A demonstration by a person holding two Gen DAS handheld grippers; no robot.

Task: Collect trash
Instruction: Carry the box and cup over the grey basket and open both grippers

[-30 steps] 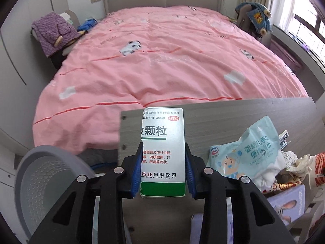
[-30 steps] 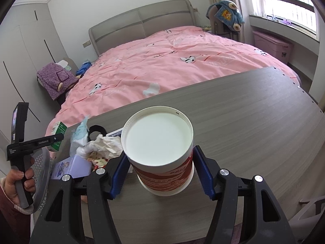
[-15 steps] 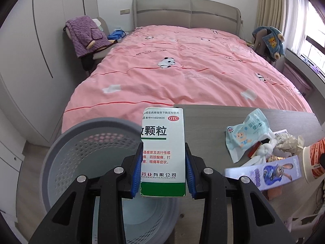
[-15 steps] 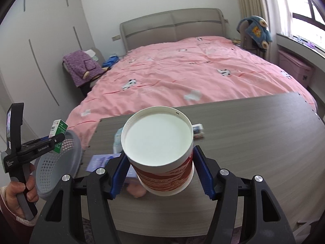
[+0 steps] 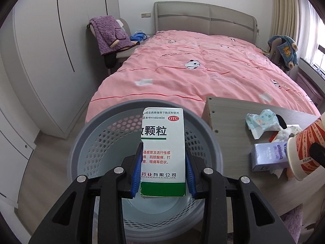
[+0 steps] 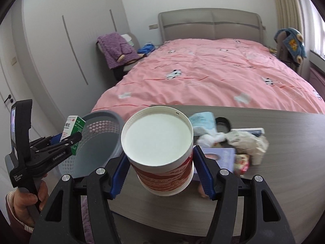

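Observation:
My left gripper (image 5: 163,162) is shut on a white and green medicine box (image 5: 163,140), held above the open grey perforated bin (image 5: 101,134) that stands on the floor beside the table. My right gripper (image 6: 160,162) is shut on a red and white paper cup (image 6: 158,142), empty inside, over the table's left end. In the right wrist view the left gripper (image 6: 69,140) shows at far left with the box (image 6: 72,126) at the bin (image 6: 97,142) rim. More trash lies on the table: a blue wipes packet (image 5: 260,120), crumpled tissue (image 6: 249,140) and a purple box (image 5: 268,158).
The grey wooden table (image 6: 284,172) runs right of the bin, in front of a pink bed (image 5: 203,71). A chair with a purple garment (image 5: 109,34) stands by the white wardrobe (image 5: 50,61). A hand (image 6: 26,199) holds the left gripper's handle.
Both grippers have swung left. The bin now sits directly under the held medicine box, and the cup has moved from the table's middle to its left end near the bin.

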